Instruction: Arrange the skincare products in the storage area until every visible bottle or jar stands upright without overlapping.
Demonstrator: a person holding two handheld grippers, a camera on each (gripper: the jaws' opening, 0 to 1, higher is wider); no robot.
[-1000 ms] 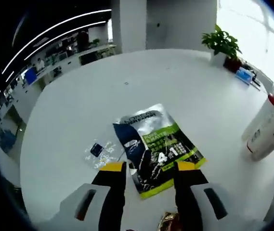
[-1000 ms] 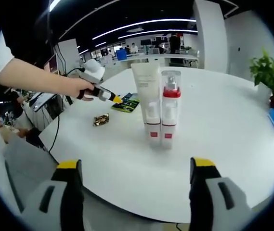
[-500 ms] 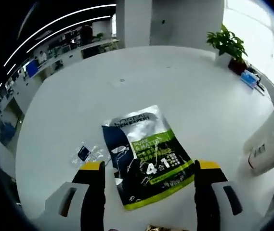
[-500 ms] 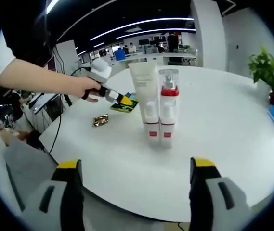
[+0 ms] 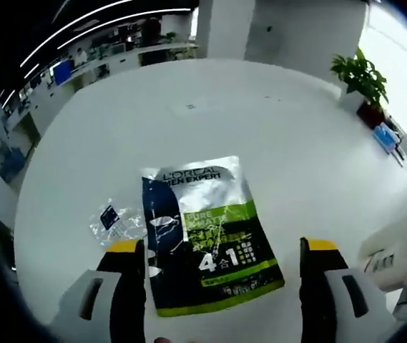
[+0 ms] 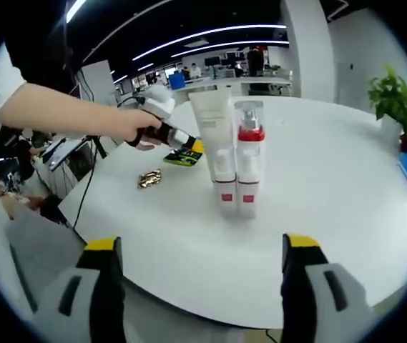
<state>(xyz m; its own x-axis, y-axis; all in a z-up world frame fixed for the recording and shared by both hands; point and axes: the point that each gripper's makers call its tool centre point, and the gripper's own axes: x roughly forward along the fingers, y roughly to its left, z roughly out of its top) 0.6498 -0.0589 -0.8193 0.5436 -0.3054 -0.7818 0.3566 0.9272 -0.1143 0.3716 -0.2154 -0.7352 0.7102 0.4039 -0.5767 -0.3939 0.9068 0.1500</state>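
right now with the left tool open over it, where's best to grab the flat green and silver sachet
The green and silver foil sachet lies flat on the white round table, so there is no side wall to pinch. Probably best to take its near short edge, between the left tool jaws, coming in low from this side so one jaw slips under.

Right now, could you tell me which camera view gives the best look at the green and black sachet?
The left gripper view: the sachet lies flat and face-up between the open jaws, its print readable. In the right gripper view it is a small far sliver beside the tube, partly hidden by the left gripper.
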